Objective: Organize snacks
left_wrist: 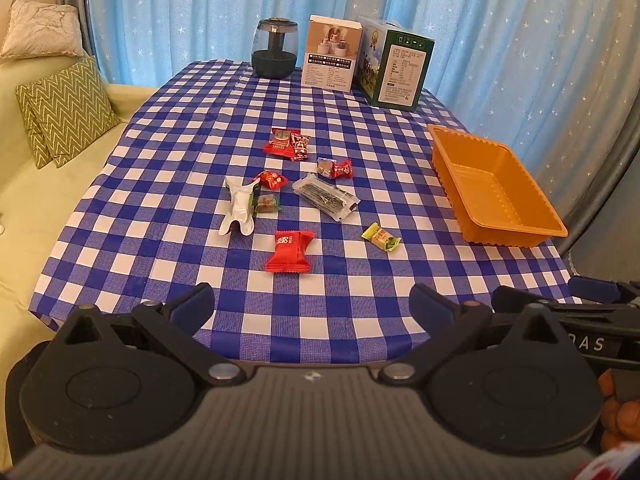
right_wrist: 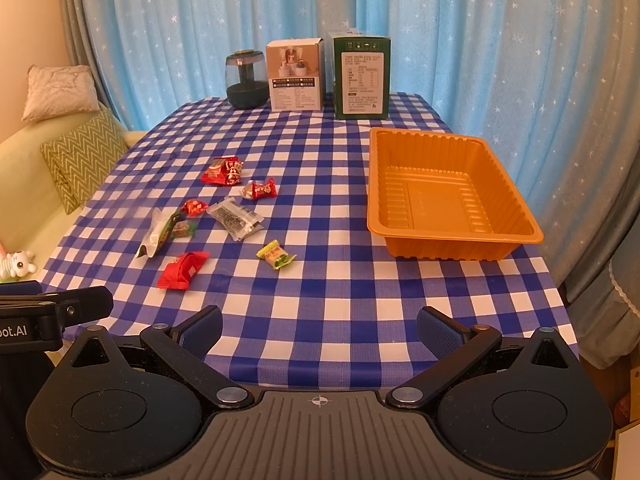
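Several wrapped snacks lie loose mid-table: a red packet (left_wrist: 289,251) (right_wrist: 183,270) nearest, a yellow-green candy (left_wrist: 381,237) (right_wrist: 276,255), a clear dark-filled packet (left_wrist: 326,196) (right_wrist: 235,217), a white pouch (left_wrist: 239,210) (right_wrist: 157,234), and small red candies (left_wrist: 287,143) (right_wrist: 223,171). An empty orange tray (left_wrist: 520,232) (right_wrist: 456,250) stands at the right. My left gripper (left_wrist: 312,312) is open and empty over the table's near edge. My right gripper (right_wrist: 319,330) is open and empty, also at the near edge, in front of the tray.
A blue-checked tablecloth (left_wrist: 168,168) (right_wrist: 340,300) covers the table. A dark jar (left_wrist: 275,49) (right_wrist: 247,80), a white box (left_wrist: 332,53) (right_wrist: 296,75) and a green box (left_wrist: 396,66) (right_wrist: 362,76) stand at the back. A sofa with cushions (left_wrist: 68,112) is on the left.
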Available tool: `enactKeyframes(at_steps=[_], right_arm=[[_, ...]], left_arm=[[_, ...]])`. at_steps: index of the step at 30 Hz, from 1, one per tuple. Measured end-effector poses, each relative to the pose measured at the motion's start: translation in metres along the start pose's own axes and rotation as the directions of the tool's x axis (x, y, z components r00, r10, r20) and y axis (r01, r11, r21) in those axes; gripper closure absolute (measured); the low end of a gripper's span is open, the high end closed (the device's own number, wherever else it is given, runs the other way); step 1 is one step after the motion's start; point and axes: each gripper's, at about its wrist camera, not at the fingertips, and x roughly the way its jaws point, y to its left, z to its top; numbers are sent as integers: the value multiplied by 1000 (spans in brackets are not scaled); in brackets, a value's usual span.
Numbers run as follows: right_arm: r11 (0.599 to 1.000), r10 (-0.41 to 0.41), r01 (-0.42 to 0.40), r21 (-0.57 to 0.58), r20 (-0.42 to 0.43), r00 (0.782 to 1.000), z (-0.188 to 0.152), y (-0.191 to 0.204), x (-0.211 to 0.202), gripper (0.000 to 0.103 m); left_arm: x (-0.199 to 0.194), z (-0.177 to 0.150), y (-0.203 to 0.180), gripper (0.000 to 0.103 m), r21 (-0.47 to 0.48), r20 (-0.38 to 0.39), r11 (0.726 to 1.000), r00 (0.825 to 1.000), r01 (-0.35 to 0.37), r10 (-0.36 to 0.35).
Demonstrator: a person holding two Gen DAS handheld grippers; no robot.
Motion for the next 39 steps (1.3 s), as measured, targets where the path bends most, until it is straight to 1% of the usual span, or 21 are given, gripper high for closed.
enactKeyframes(at_steps=[22, 27, 33, 39], right_arm=[[1000, 0, 0, 0, -4, 1000, -1, 0, 1, 0], [1000, 2, -2, 1, -11, 1000, -8, 0, 7, 0], [1000, 0, 0, 2, -25, 1000, -9, 0, 18, 0], [1000, 12, -11, 14, -30, 999, -8, -4, 36, 1]], left_arm=[[0, -1, -2, 0, -2, -1, 1000, 1000, 1, -1], [2, -2, -2, 0, 1, 2, 1000, 1000, -4, 4], [13, -4, 2, 0, -10, -11, 1000, 1000, 0, 0], [33, -4, 8, 0, -31, -33, 999, 999, 18, -19]])
